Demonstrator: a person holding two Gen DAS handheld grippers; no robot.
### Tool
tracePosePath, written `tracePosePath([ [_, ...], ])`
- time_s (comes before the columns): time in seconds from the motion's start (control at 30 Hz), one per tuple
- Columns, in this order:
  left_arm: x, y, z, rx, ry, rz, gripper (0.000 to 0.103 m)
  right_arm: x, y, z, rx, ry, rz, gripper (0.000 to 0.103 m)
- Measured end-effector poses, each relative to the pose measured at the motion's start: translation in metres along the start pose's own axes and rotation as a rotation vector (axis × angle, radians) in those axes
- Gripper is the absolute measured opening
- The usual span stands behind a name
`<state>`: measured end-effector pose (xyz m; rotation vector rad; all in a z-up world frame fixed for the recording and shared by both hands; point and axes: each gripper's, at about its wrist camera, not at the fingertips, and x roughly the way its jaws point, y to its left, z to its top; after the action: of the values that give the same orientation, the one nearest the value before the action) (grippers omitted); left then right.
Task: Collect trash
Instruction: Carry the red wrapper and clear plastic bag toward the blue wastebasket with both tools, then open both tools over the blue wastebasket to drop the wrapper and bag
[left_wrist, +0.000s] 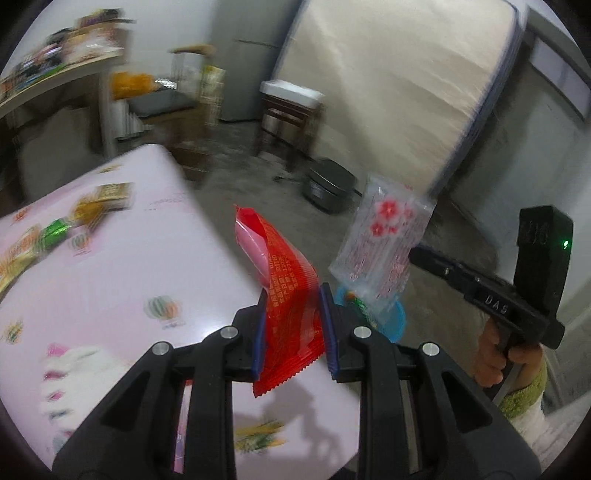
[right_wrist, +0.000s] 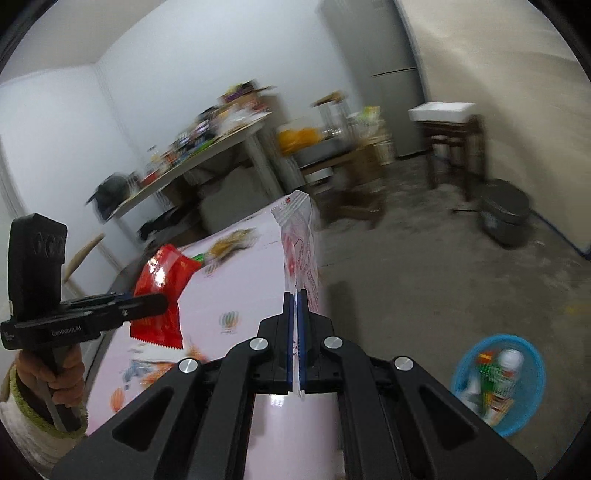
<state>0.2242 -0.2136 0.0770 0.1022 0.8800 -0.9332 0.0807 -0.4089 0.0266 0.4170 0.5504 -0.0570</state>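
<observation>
Red crinkled plastic wrapper clenched in my left tool; clear red-flowered plastic wrapper, frame centre, pinched in my right tool.

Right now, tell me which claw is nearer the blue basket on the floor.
Right. The right claw, gripping its clear wrapper, is beside the blue basket; the left claw, holding the red wrapper, is farther away over the table.
</observation>
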Motion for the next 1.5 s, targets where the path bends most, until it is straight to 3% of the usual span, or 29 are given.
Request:
tracePosePath([
  [0.13, 0.064, -0.06, 0.013, 0.087, 0.109, -0.076, 0.023, -0.04, -0.072, -0.011, 0.091, -0.034, -0.13, 0.002],
  [0.3, 0.16, -0.127, 0.014, 0.157, 0.262, -0.161, 0.023, -0.053, -0.147, -0.034, 0.185, -0.005, -0.263, 0.002],
  [0.47, 0.255, -0.167, -0.005, 0.152, 0.426, -0.21, 0.024, -0.036, -0.214, -0.069, 0.28, 0.058, -0.352, 0.002],
  [0.73, 0.372, -0.199, -0.031, 0.076, 0.555, -0.263, 0.026, 0.015, -0.297, -0.121, 0.473, 0.119, -0.392, 0.002],
  [0.8, 0.391, -0.203, -0.037, 0.06, 0.57, -0.256, 0.032, 0.024, -0.316, -0.132, 0.507, 0.12, -0.385, 0.002],
  [0.87, 0.412, -0.201, -0.04, 0.042, 0.562, -0.237, 0.057, 0.039, -0.337, -0.142, 0.552, 0.138, -0.383, 0.003],
  [0.97, 0.432, -0.199, -0.041, 0.025, 0.575, -0.214, 0.066, 0.059, -0.363, -0.161, 0.614, 0.167, -0.4, 0.007],
  [1.03, 0.438, -0.197, -0.041, -0.009, 0.587, -0.206, 0.07, 0.063, -0.371, -0.174, 0.648, 0.186, -0.419, 0.016],
  [1.1, 0.438, -0.194, -0.039, -0.036, 0.575, -0.217, 0.071, 0.063, -0.374, -0.182, 0.663, 0.182, -0.427, 0.037],
  [1.2, 0.427, -0.19, -0.034, -0.045, 0.546, -0.227, 0.073, 0.056, -0.372, -0.185, 0.656, 0.158, -0.45, 0.054],
  [1.37, 0.386, -0.186, -0.02, -0.025, 0.494, -0.226, 0.073, 0.036, -0.356, -0.177, 0.651, 0.138, -0.454, 0.056],
  [1.5, 0.302, -0.167, 0.003, 0.021, 0.383, -0.224, 0.073, 0.006, -0.314, -0.153, 0.586, 0.079, -0.408, 0.059],
])
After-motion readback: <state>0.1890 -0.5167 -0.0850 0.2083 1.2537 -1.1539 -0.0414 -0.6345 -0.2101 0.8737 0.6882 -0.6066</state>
